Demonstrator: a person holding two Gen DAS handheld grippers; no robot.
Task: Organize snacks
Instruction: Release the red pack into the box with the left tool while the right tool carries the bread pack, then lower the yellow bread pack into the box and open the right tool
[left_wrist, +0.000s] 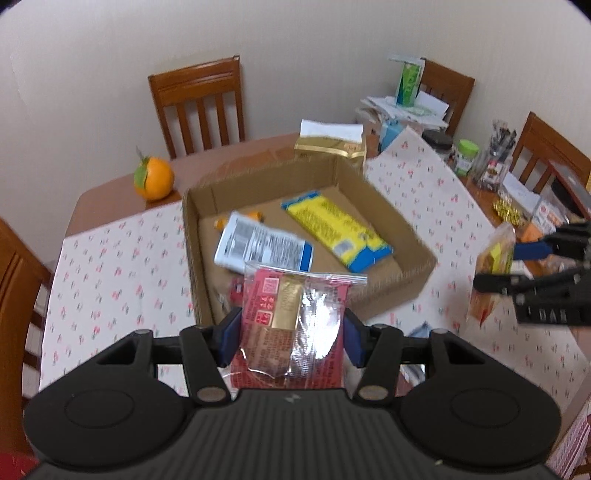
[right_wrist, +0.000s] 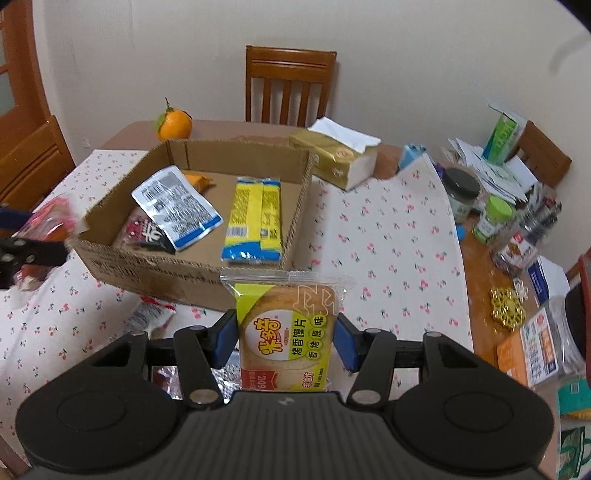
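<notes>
Snacks are clamped in both grippers, red packet (left_wrist: 291, 325) left (left_wrist: 291, 332), bun-slice pack (right_wrist: 288, 332) right (right_wrist: 286, 341), so you are carrying them best held level over the cardboard box (left_wrist: 391, 221) before releasing.

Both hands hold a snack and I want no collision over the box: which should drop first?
Probably left. The left hand-held gripper holds its red foil packet right at the brown cardboard box's near wall; the right hand-held gripper sits off its corner.
</notes>
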